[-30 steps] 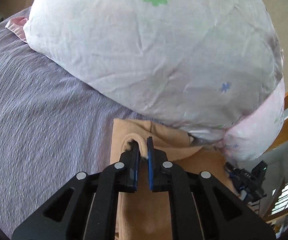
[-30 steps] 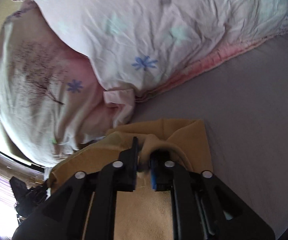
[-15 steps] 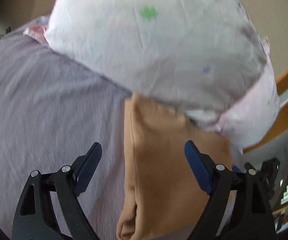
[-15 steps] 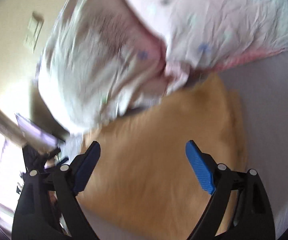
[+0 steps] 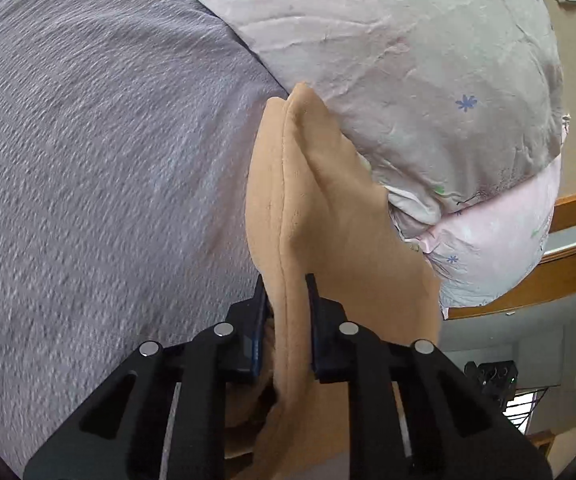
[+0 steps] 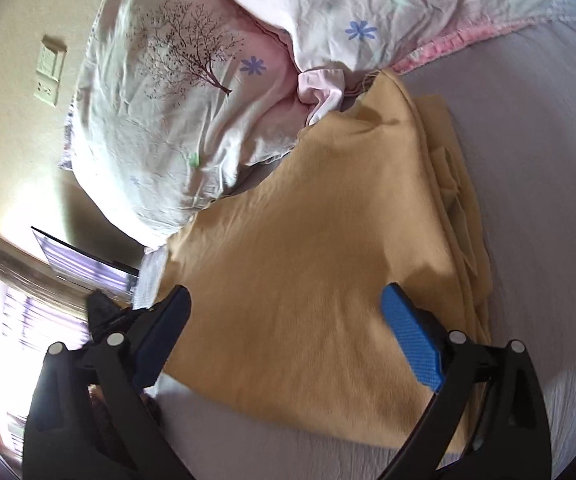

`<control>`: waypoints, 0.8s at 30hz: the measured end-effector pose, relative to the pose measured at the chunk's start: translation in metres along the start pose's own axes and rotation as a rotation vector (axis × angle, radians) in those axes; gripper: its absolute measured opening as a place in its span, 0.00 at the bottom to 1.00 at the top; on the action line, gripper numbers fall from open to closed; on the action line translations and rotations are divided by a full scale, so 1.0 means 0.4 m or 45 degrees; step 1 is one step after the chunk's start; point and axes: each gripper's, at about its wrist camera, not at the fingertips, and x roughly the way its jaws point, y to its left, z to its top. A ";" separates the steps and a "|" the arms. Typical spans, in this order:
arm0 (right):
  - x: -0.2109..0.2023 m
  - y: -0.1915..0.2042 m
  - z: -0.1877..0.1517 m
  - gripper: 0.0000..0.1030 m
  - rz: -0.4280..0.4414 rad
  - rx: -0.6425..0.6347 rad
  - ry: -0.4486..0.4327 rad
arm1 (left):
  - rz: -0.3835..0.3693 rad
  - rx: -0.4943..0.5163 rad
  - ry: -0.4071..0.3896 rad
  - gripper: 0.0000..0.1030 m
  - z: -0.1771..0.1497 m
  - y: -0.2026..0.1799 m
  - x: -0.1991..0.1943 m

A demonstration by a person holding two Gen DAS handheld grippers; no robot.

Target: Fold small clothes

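Observation:
A tan garment (image 6: 320, 240) lies folded on the grey bedsheet (image 6: 548, 160), its far corner against the quilt. My left gripper (image 5: 286, 292) is shut on the garment's (image 5: 308, 208) folded side edge, which rises as a ridge between the fingers. My right gripper (image 6: 286, 308) is open and empty, hovering over the near part of the garment, its blue pads (image 6: 412, 340) spread wide. Several stacked layers show along the garment's right edge in the right wrist view.
A pale floral quilt (image 5: 408, 60) is bunched at the far side of the bed; it also shows in the right wrist view (image 6: 192, 80). The grey sheet (image 5: 88, 180) stretches to the left. A wooden bed frame (image 5: 568, 272) and a window (image 6: 16, 320) lie beyond.
Both grippers let go of the garment's end and opened. Since then my left gripper has closed on the garment's side edge. My right gripper has drawn back and stays open.

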 end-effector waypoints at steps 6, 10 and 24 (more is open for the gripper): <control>-0.126 -0.012 -0.006 0.93 0.017 -0.014 -0.130 | -0.074 0.125 -0.048 0.15 -0.016 -0.199 -0.057; -0.199 -0.047 -0.015 0.93 0.037 0.022 -0.219 | -0.158 0.266 -0.004 0.15 -0.078 -0.409 0.004; -0.310 -0.174 -0.008 0.93 -0.076 0.106 -0.306 | -0.416 0.530 0.407 0.82 -0.358 -0.702 0.410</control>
